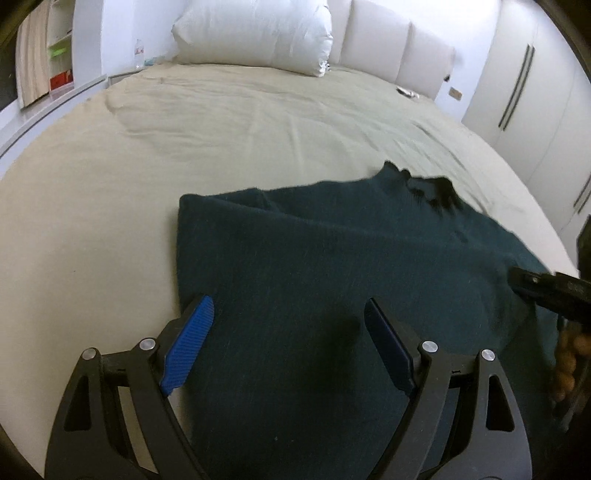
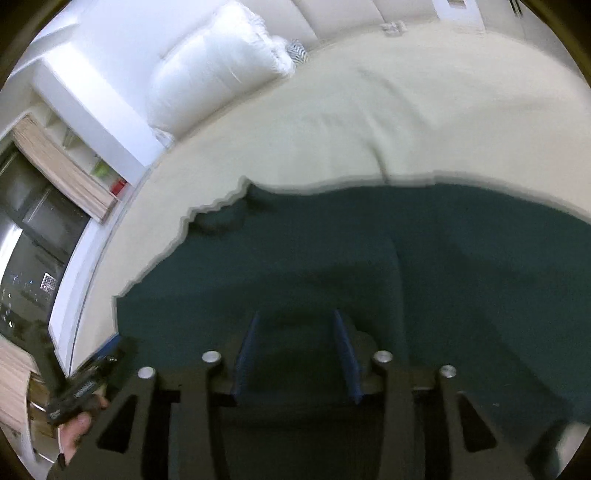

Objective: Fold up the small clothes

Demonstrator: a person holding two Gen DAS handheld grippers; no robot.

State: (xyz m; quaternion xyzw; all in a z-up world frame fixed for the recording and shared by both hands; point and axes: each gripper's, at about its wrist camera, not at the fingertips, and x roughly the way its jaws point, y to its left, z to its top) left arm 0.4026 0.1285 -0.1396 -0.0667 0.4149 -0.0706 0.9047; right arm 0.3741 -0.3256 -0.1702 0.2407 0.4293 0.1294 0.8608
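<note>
Here, a wide bed (image 1: 229, 122) under a pale beige sheet is carrying everything, and a dark teal knitted garment (image 1: 332, 266) is lying spread on its near half, well apart from the plump white pillow (image 1: 255, 33) leaning against the padded white headboard (image 1: 391, 48). The garment's left edge is looking already turned in and straight, while its far end, toward the pillow, is bunching into dark folds.

Judging from this, the step in hand is flattening and setting up the next fold. To do it well, each pair of fingers should be taking the cloth close to an edge or corner, gathering all layers at once, and lifting only enough to carry that edge over without dragging the rest across the bed. Matching edges before letting go should be keeping the fold square; the soft knit is likely to stretch and sag if pulled hard.

The left gripper (image 1: 288, 317) is hovering at the garment's near left corner with its blue-padded fingers (image 1: 188, 347) spread wide, one pad over the cloth's edge and the other over its middle, grasping nothing. The right gripper (image 2: 295, 347) is sitting low over the garment farther from that corner, its fingers parted only a little; cloth is lying between them, but the pads are not appearing to press on it, so it reads as released. A hand (image 2: 74, 432) is showing at the edge of the right view.
</note>
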